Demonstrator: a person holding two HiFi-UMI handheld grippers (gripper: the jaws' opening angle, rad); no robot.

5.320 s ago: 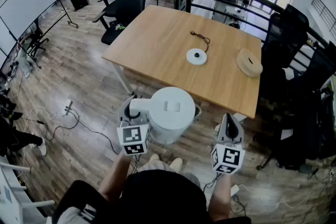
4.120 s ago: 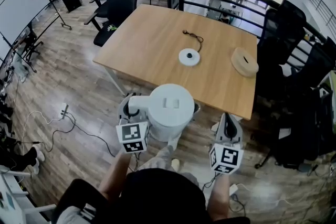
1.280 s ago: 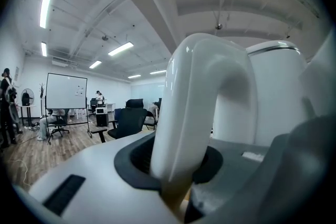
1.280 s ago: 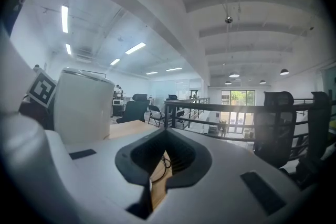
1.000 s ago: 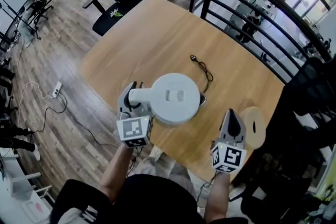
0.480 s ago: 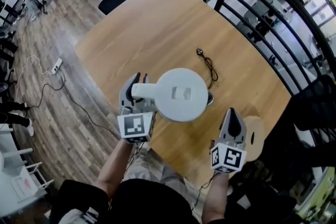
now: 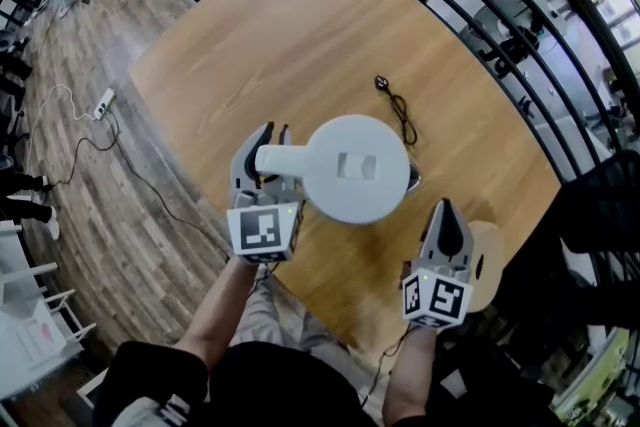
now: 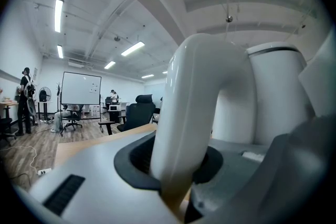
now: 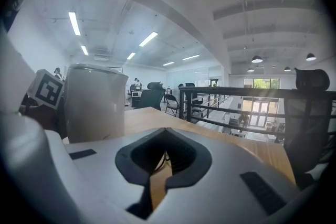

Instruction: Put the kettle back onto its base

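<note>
A smooth white plastic kettle [image 7: 355, 170], round-bodied with a flat domed lid, hangs over the middle of a pale wooden tabletop [image 7: 250, 35]. The left tool [image 7: 272, 137] is clamped on its thick, curved handle [image 8: 194, 113], the grey jaws pressing the glossy loop from both sides. A thin black cord [image 7: 398, 110] snakes across the wood grain and disappears under the kettle's far edge; what lies beneath the kettle is hidden. The right tool [image 7: 443, 215] hovers just beside the kettle with its tapered jaws drawn together on nothing. Half behind it lies a round, light wooden disc [image 7: 487, 250] near the tabletop's corner. Black metal railing [image 7: 520, 5] borders the far side, above a plank floor [image 7: 90, 185].
</note>
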